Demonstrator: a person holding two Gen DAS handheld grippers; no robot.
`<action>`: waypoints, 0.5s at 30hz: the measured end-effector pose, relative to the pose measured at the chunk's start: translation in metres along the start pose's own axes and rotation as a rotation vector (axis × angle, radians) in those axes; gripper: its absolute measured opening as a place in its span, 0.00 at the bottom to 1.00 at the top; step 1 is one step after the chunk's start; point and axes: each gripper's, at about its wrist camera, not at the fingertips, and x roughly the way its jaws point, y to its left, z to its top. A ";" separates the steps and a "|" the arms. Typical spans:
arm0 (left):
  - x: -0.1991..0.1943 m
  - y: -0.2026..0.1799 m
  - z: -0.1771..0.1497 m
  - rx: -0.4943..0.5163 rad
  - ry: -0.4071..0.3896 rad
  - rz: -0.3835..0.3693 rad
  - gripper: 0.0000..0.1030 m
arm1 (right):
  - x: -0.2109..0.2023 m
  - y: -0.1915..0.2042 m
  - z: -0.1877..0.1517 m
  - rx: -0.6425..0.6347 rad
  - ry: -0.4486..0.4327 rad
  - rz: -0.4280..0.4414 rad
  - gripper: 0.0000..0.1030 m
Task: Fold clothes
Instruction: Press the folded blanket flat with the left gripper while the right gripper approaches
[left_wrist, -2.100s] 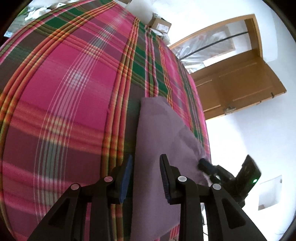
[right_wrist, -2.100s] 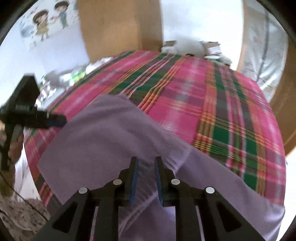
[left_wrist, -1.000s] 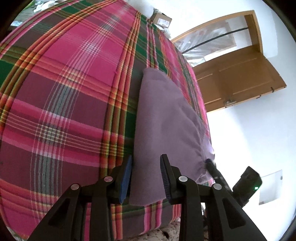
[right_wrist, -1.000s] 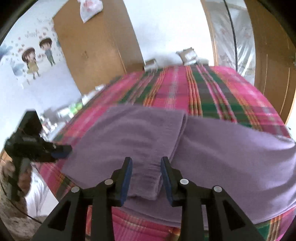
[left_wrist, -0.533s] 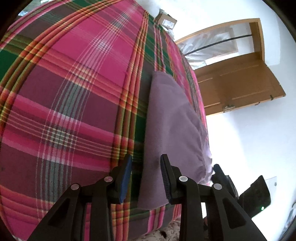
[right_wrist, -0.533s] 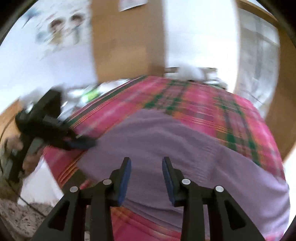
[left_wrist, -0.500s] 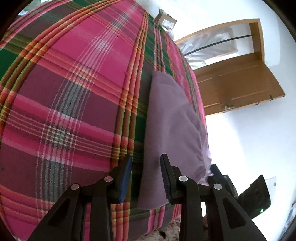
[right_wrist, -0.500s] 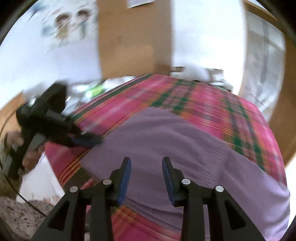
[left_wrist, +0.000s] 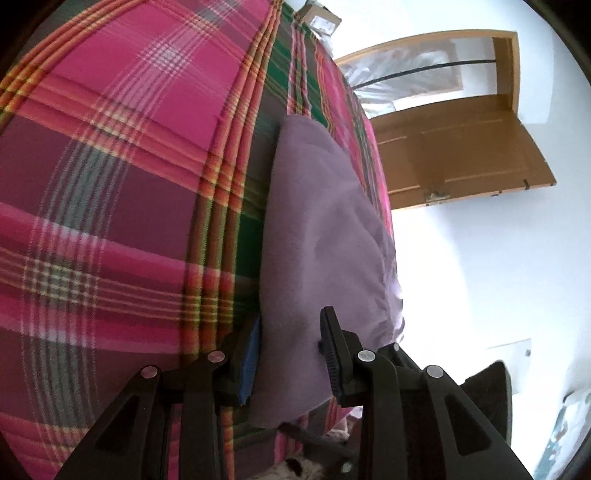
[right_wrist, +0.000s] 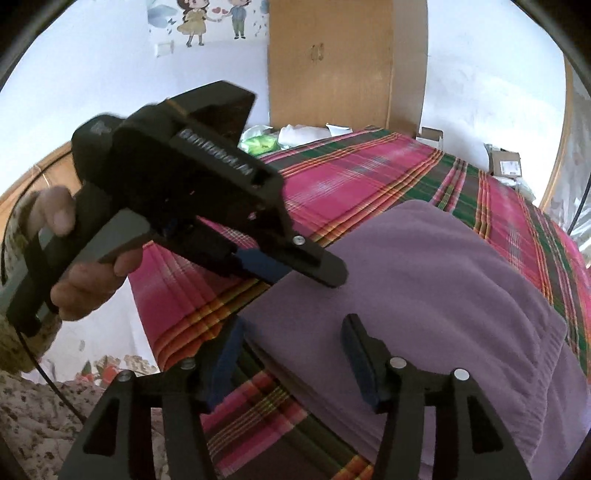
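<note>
- Purple garment lay folded on the plaid bedspread, near the bed's near edge, with its gathered band toward the right side of the right wrist view.
- Left gripper had its jaws parted around the near end of the garment: one blue-padded finger sat at the cloth's left edge against the bedspread, the other black finger rested on top of the fabric. The fingers were not pressed together; whether they pinched the cloth could not be told.
- From the right wrist view, the left gripper reached in from the left with its tip lying on the garment's upper-left part, held by the person's hand wrapped around the handle.
- Right gripper stood wide open over the garment's near-left corner, its left finger over the bedspread beside the cloth edge and its right finger over the purple fabric; nothing was held between them.
- Wooden door stood open beyond the bed in the left wrist view.
- Wooden wardrobe stood against the far wall, with a cartoon wall sticker to its left.
- Cardboard box and some bags sat at the far end of the bed.
</note>
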 end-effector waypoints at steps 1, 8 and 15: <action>0.001 0.000 0.001 -0.007 0.005 -0.006 0.32 | 0.000 0.004 0.000 -0.019 0.000 -0.011 0.55; 0.004 -0.012 0.005 -0.023 0.022 -0.058 0.32 | 0.003 0.018 -0.003 -0.083 -0.004 -0.096 0.55; 0.003 -0.014 0.006 -0.053 0.021 -0.084 0.32 | 0.015 0.025 -0.002 -0.115 0.007 -0.223 0.55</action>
